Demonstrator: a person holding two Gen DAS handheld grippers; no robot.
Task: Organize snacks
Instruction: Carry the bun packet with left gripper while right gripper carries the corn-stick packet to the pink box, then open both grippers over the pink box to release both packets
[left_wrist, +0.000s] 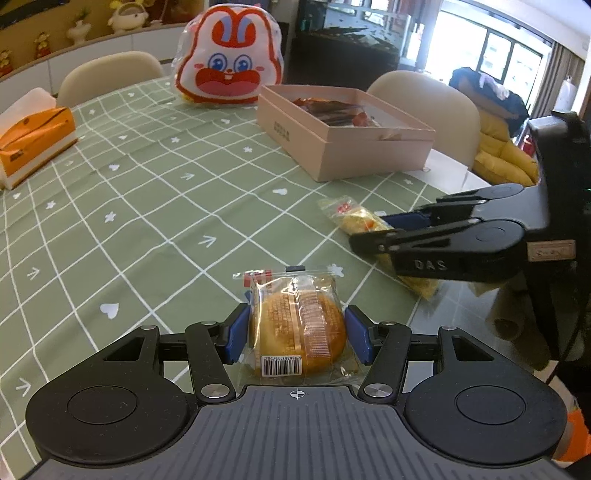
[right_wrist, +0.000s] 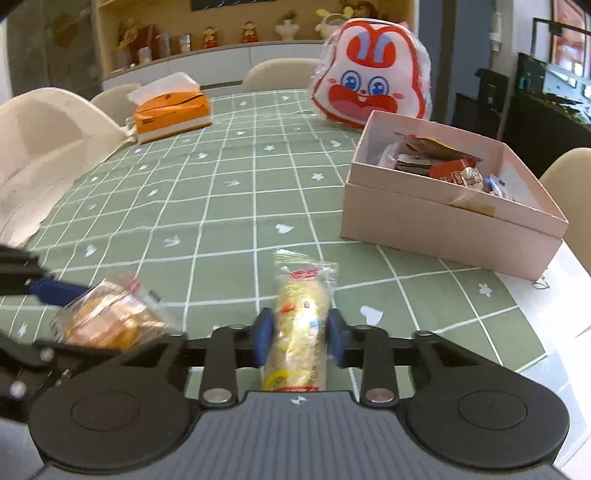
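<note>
Two chairs (left_wrist: 424, 99) — behind pink box (left_wrist: 332, 147)

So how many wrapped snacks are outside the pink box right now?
2: a round cake between the left gripper jaws, a yellow roll between the right gripper jaws. Others may be hidden.

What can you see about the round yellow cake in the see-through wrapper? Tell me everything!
The round cake is golden-brown and sealed in a clear, crinkly plastic wrapper with a white barcode sticker at the near end and a red-and-white printed strip at the far end. It sits between the blue pads of the left gripper, which press its two sides. The right wrist view shows it blurred, so whether it rests on the green checked tablecloth or is lifted is unclear. Nothing else touches it.
</note>
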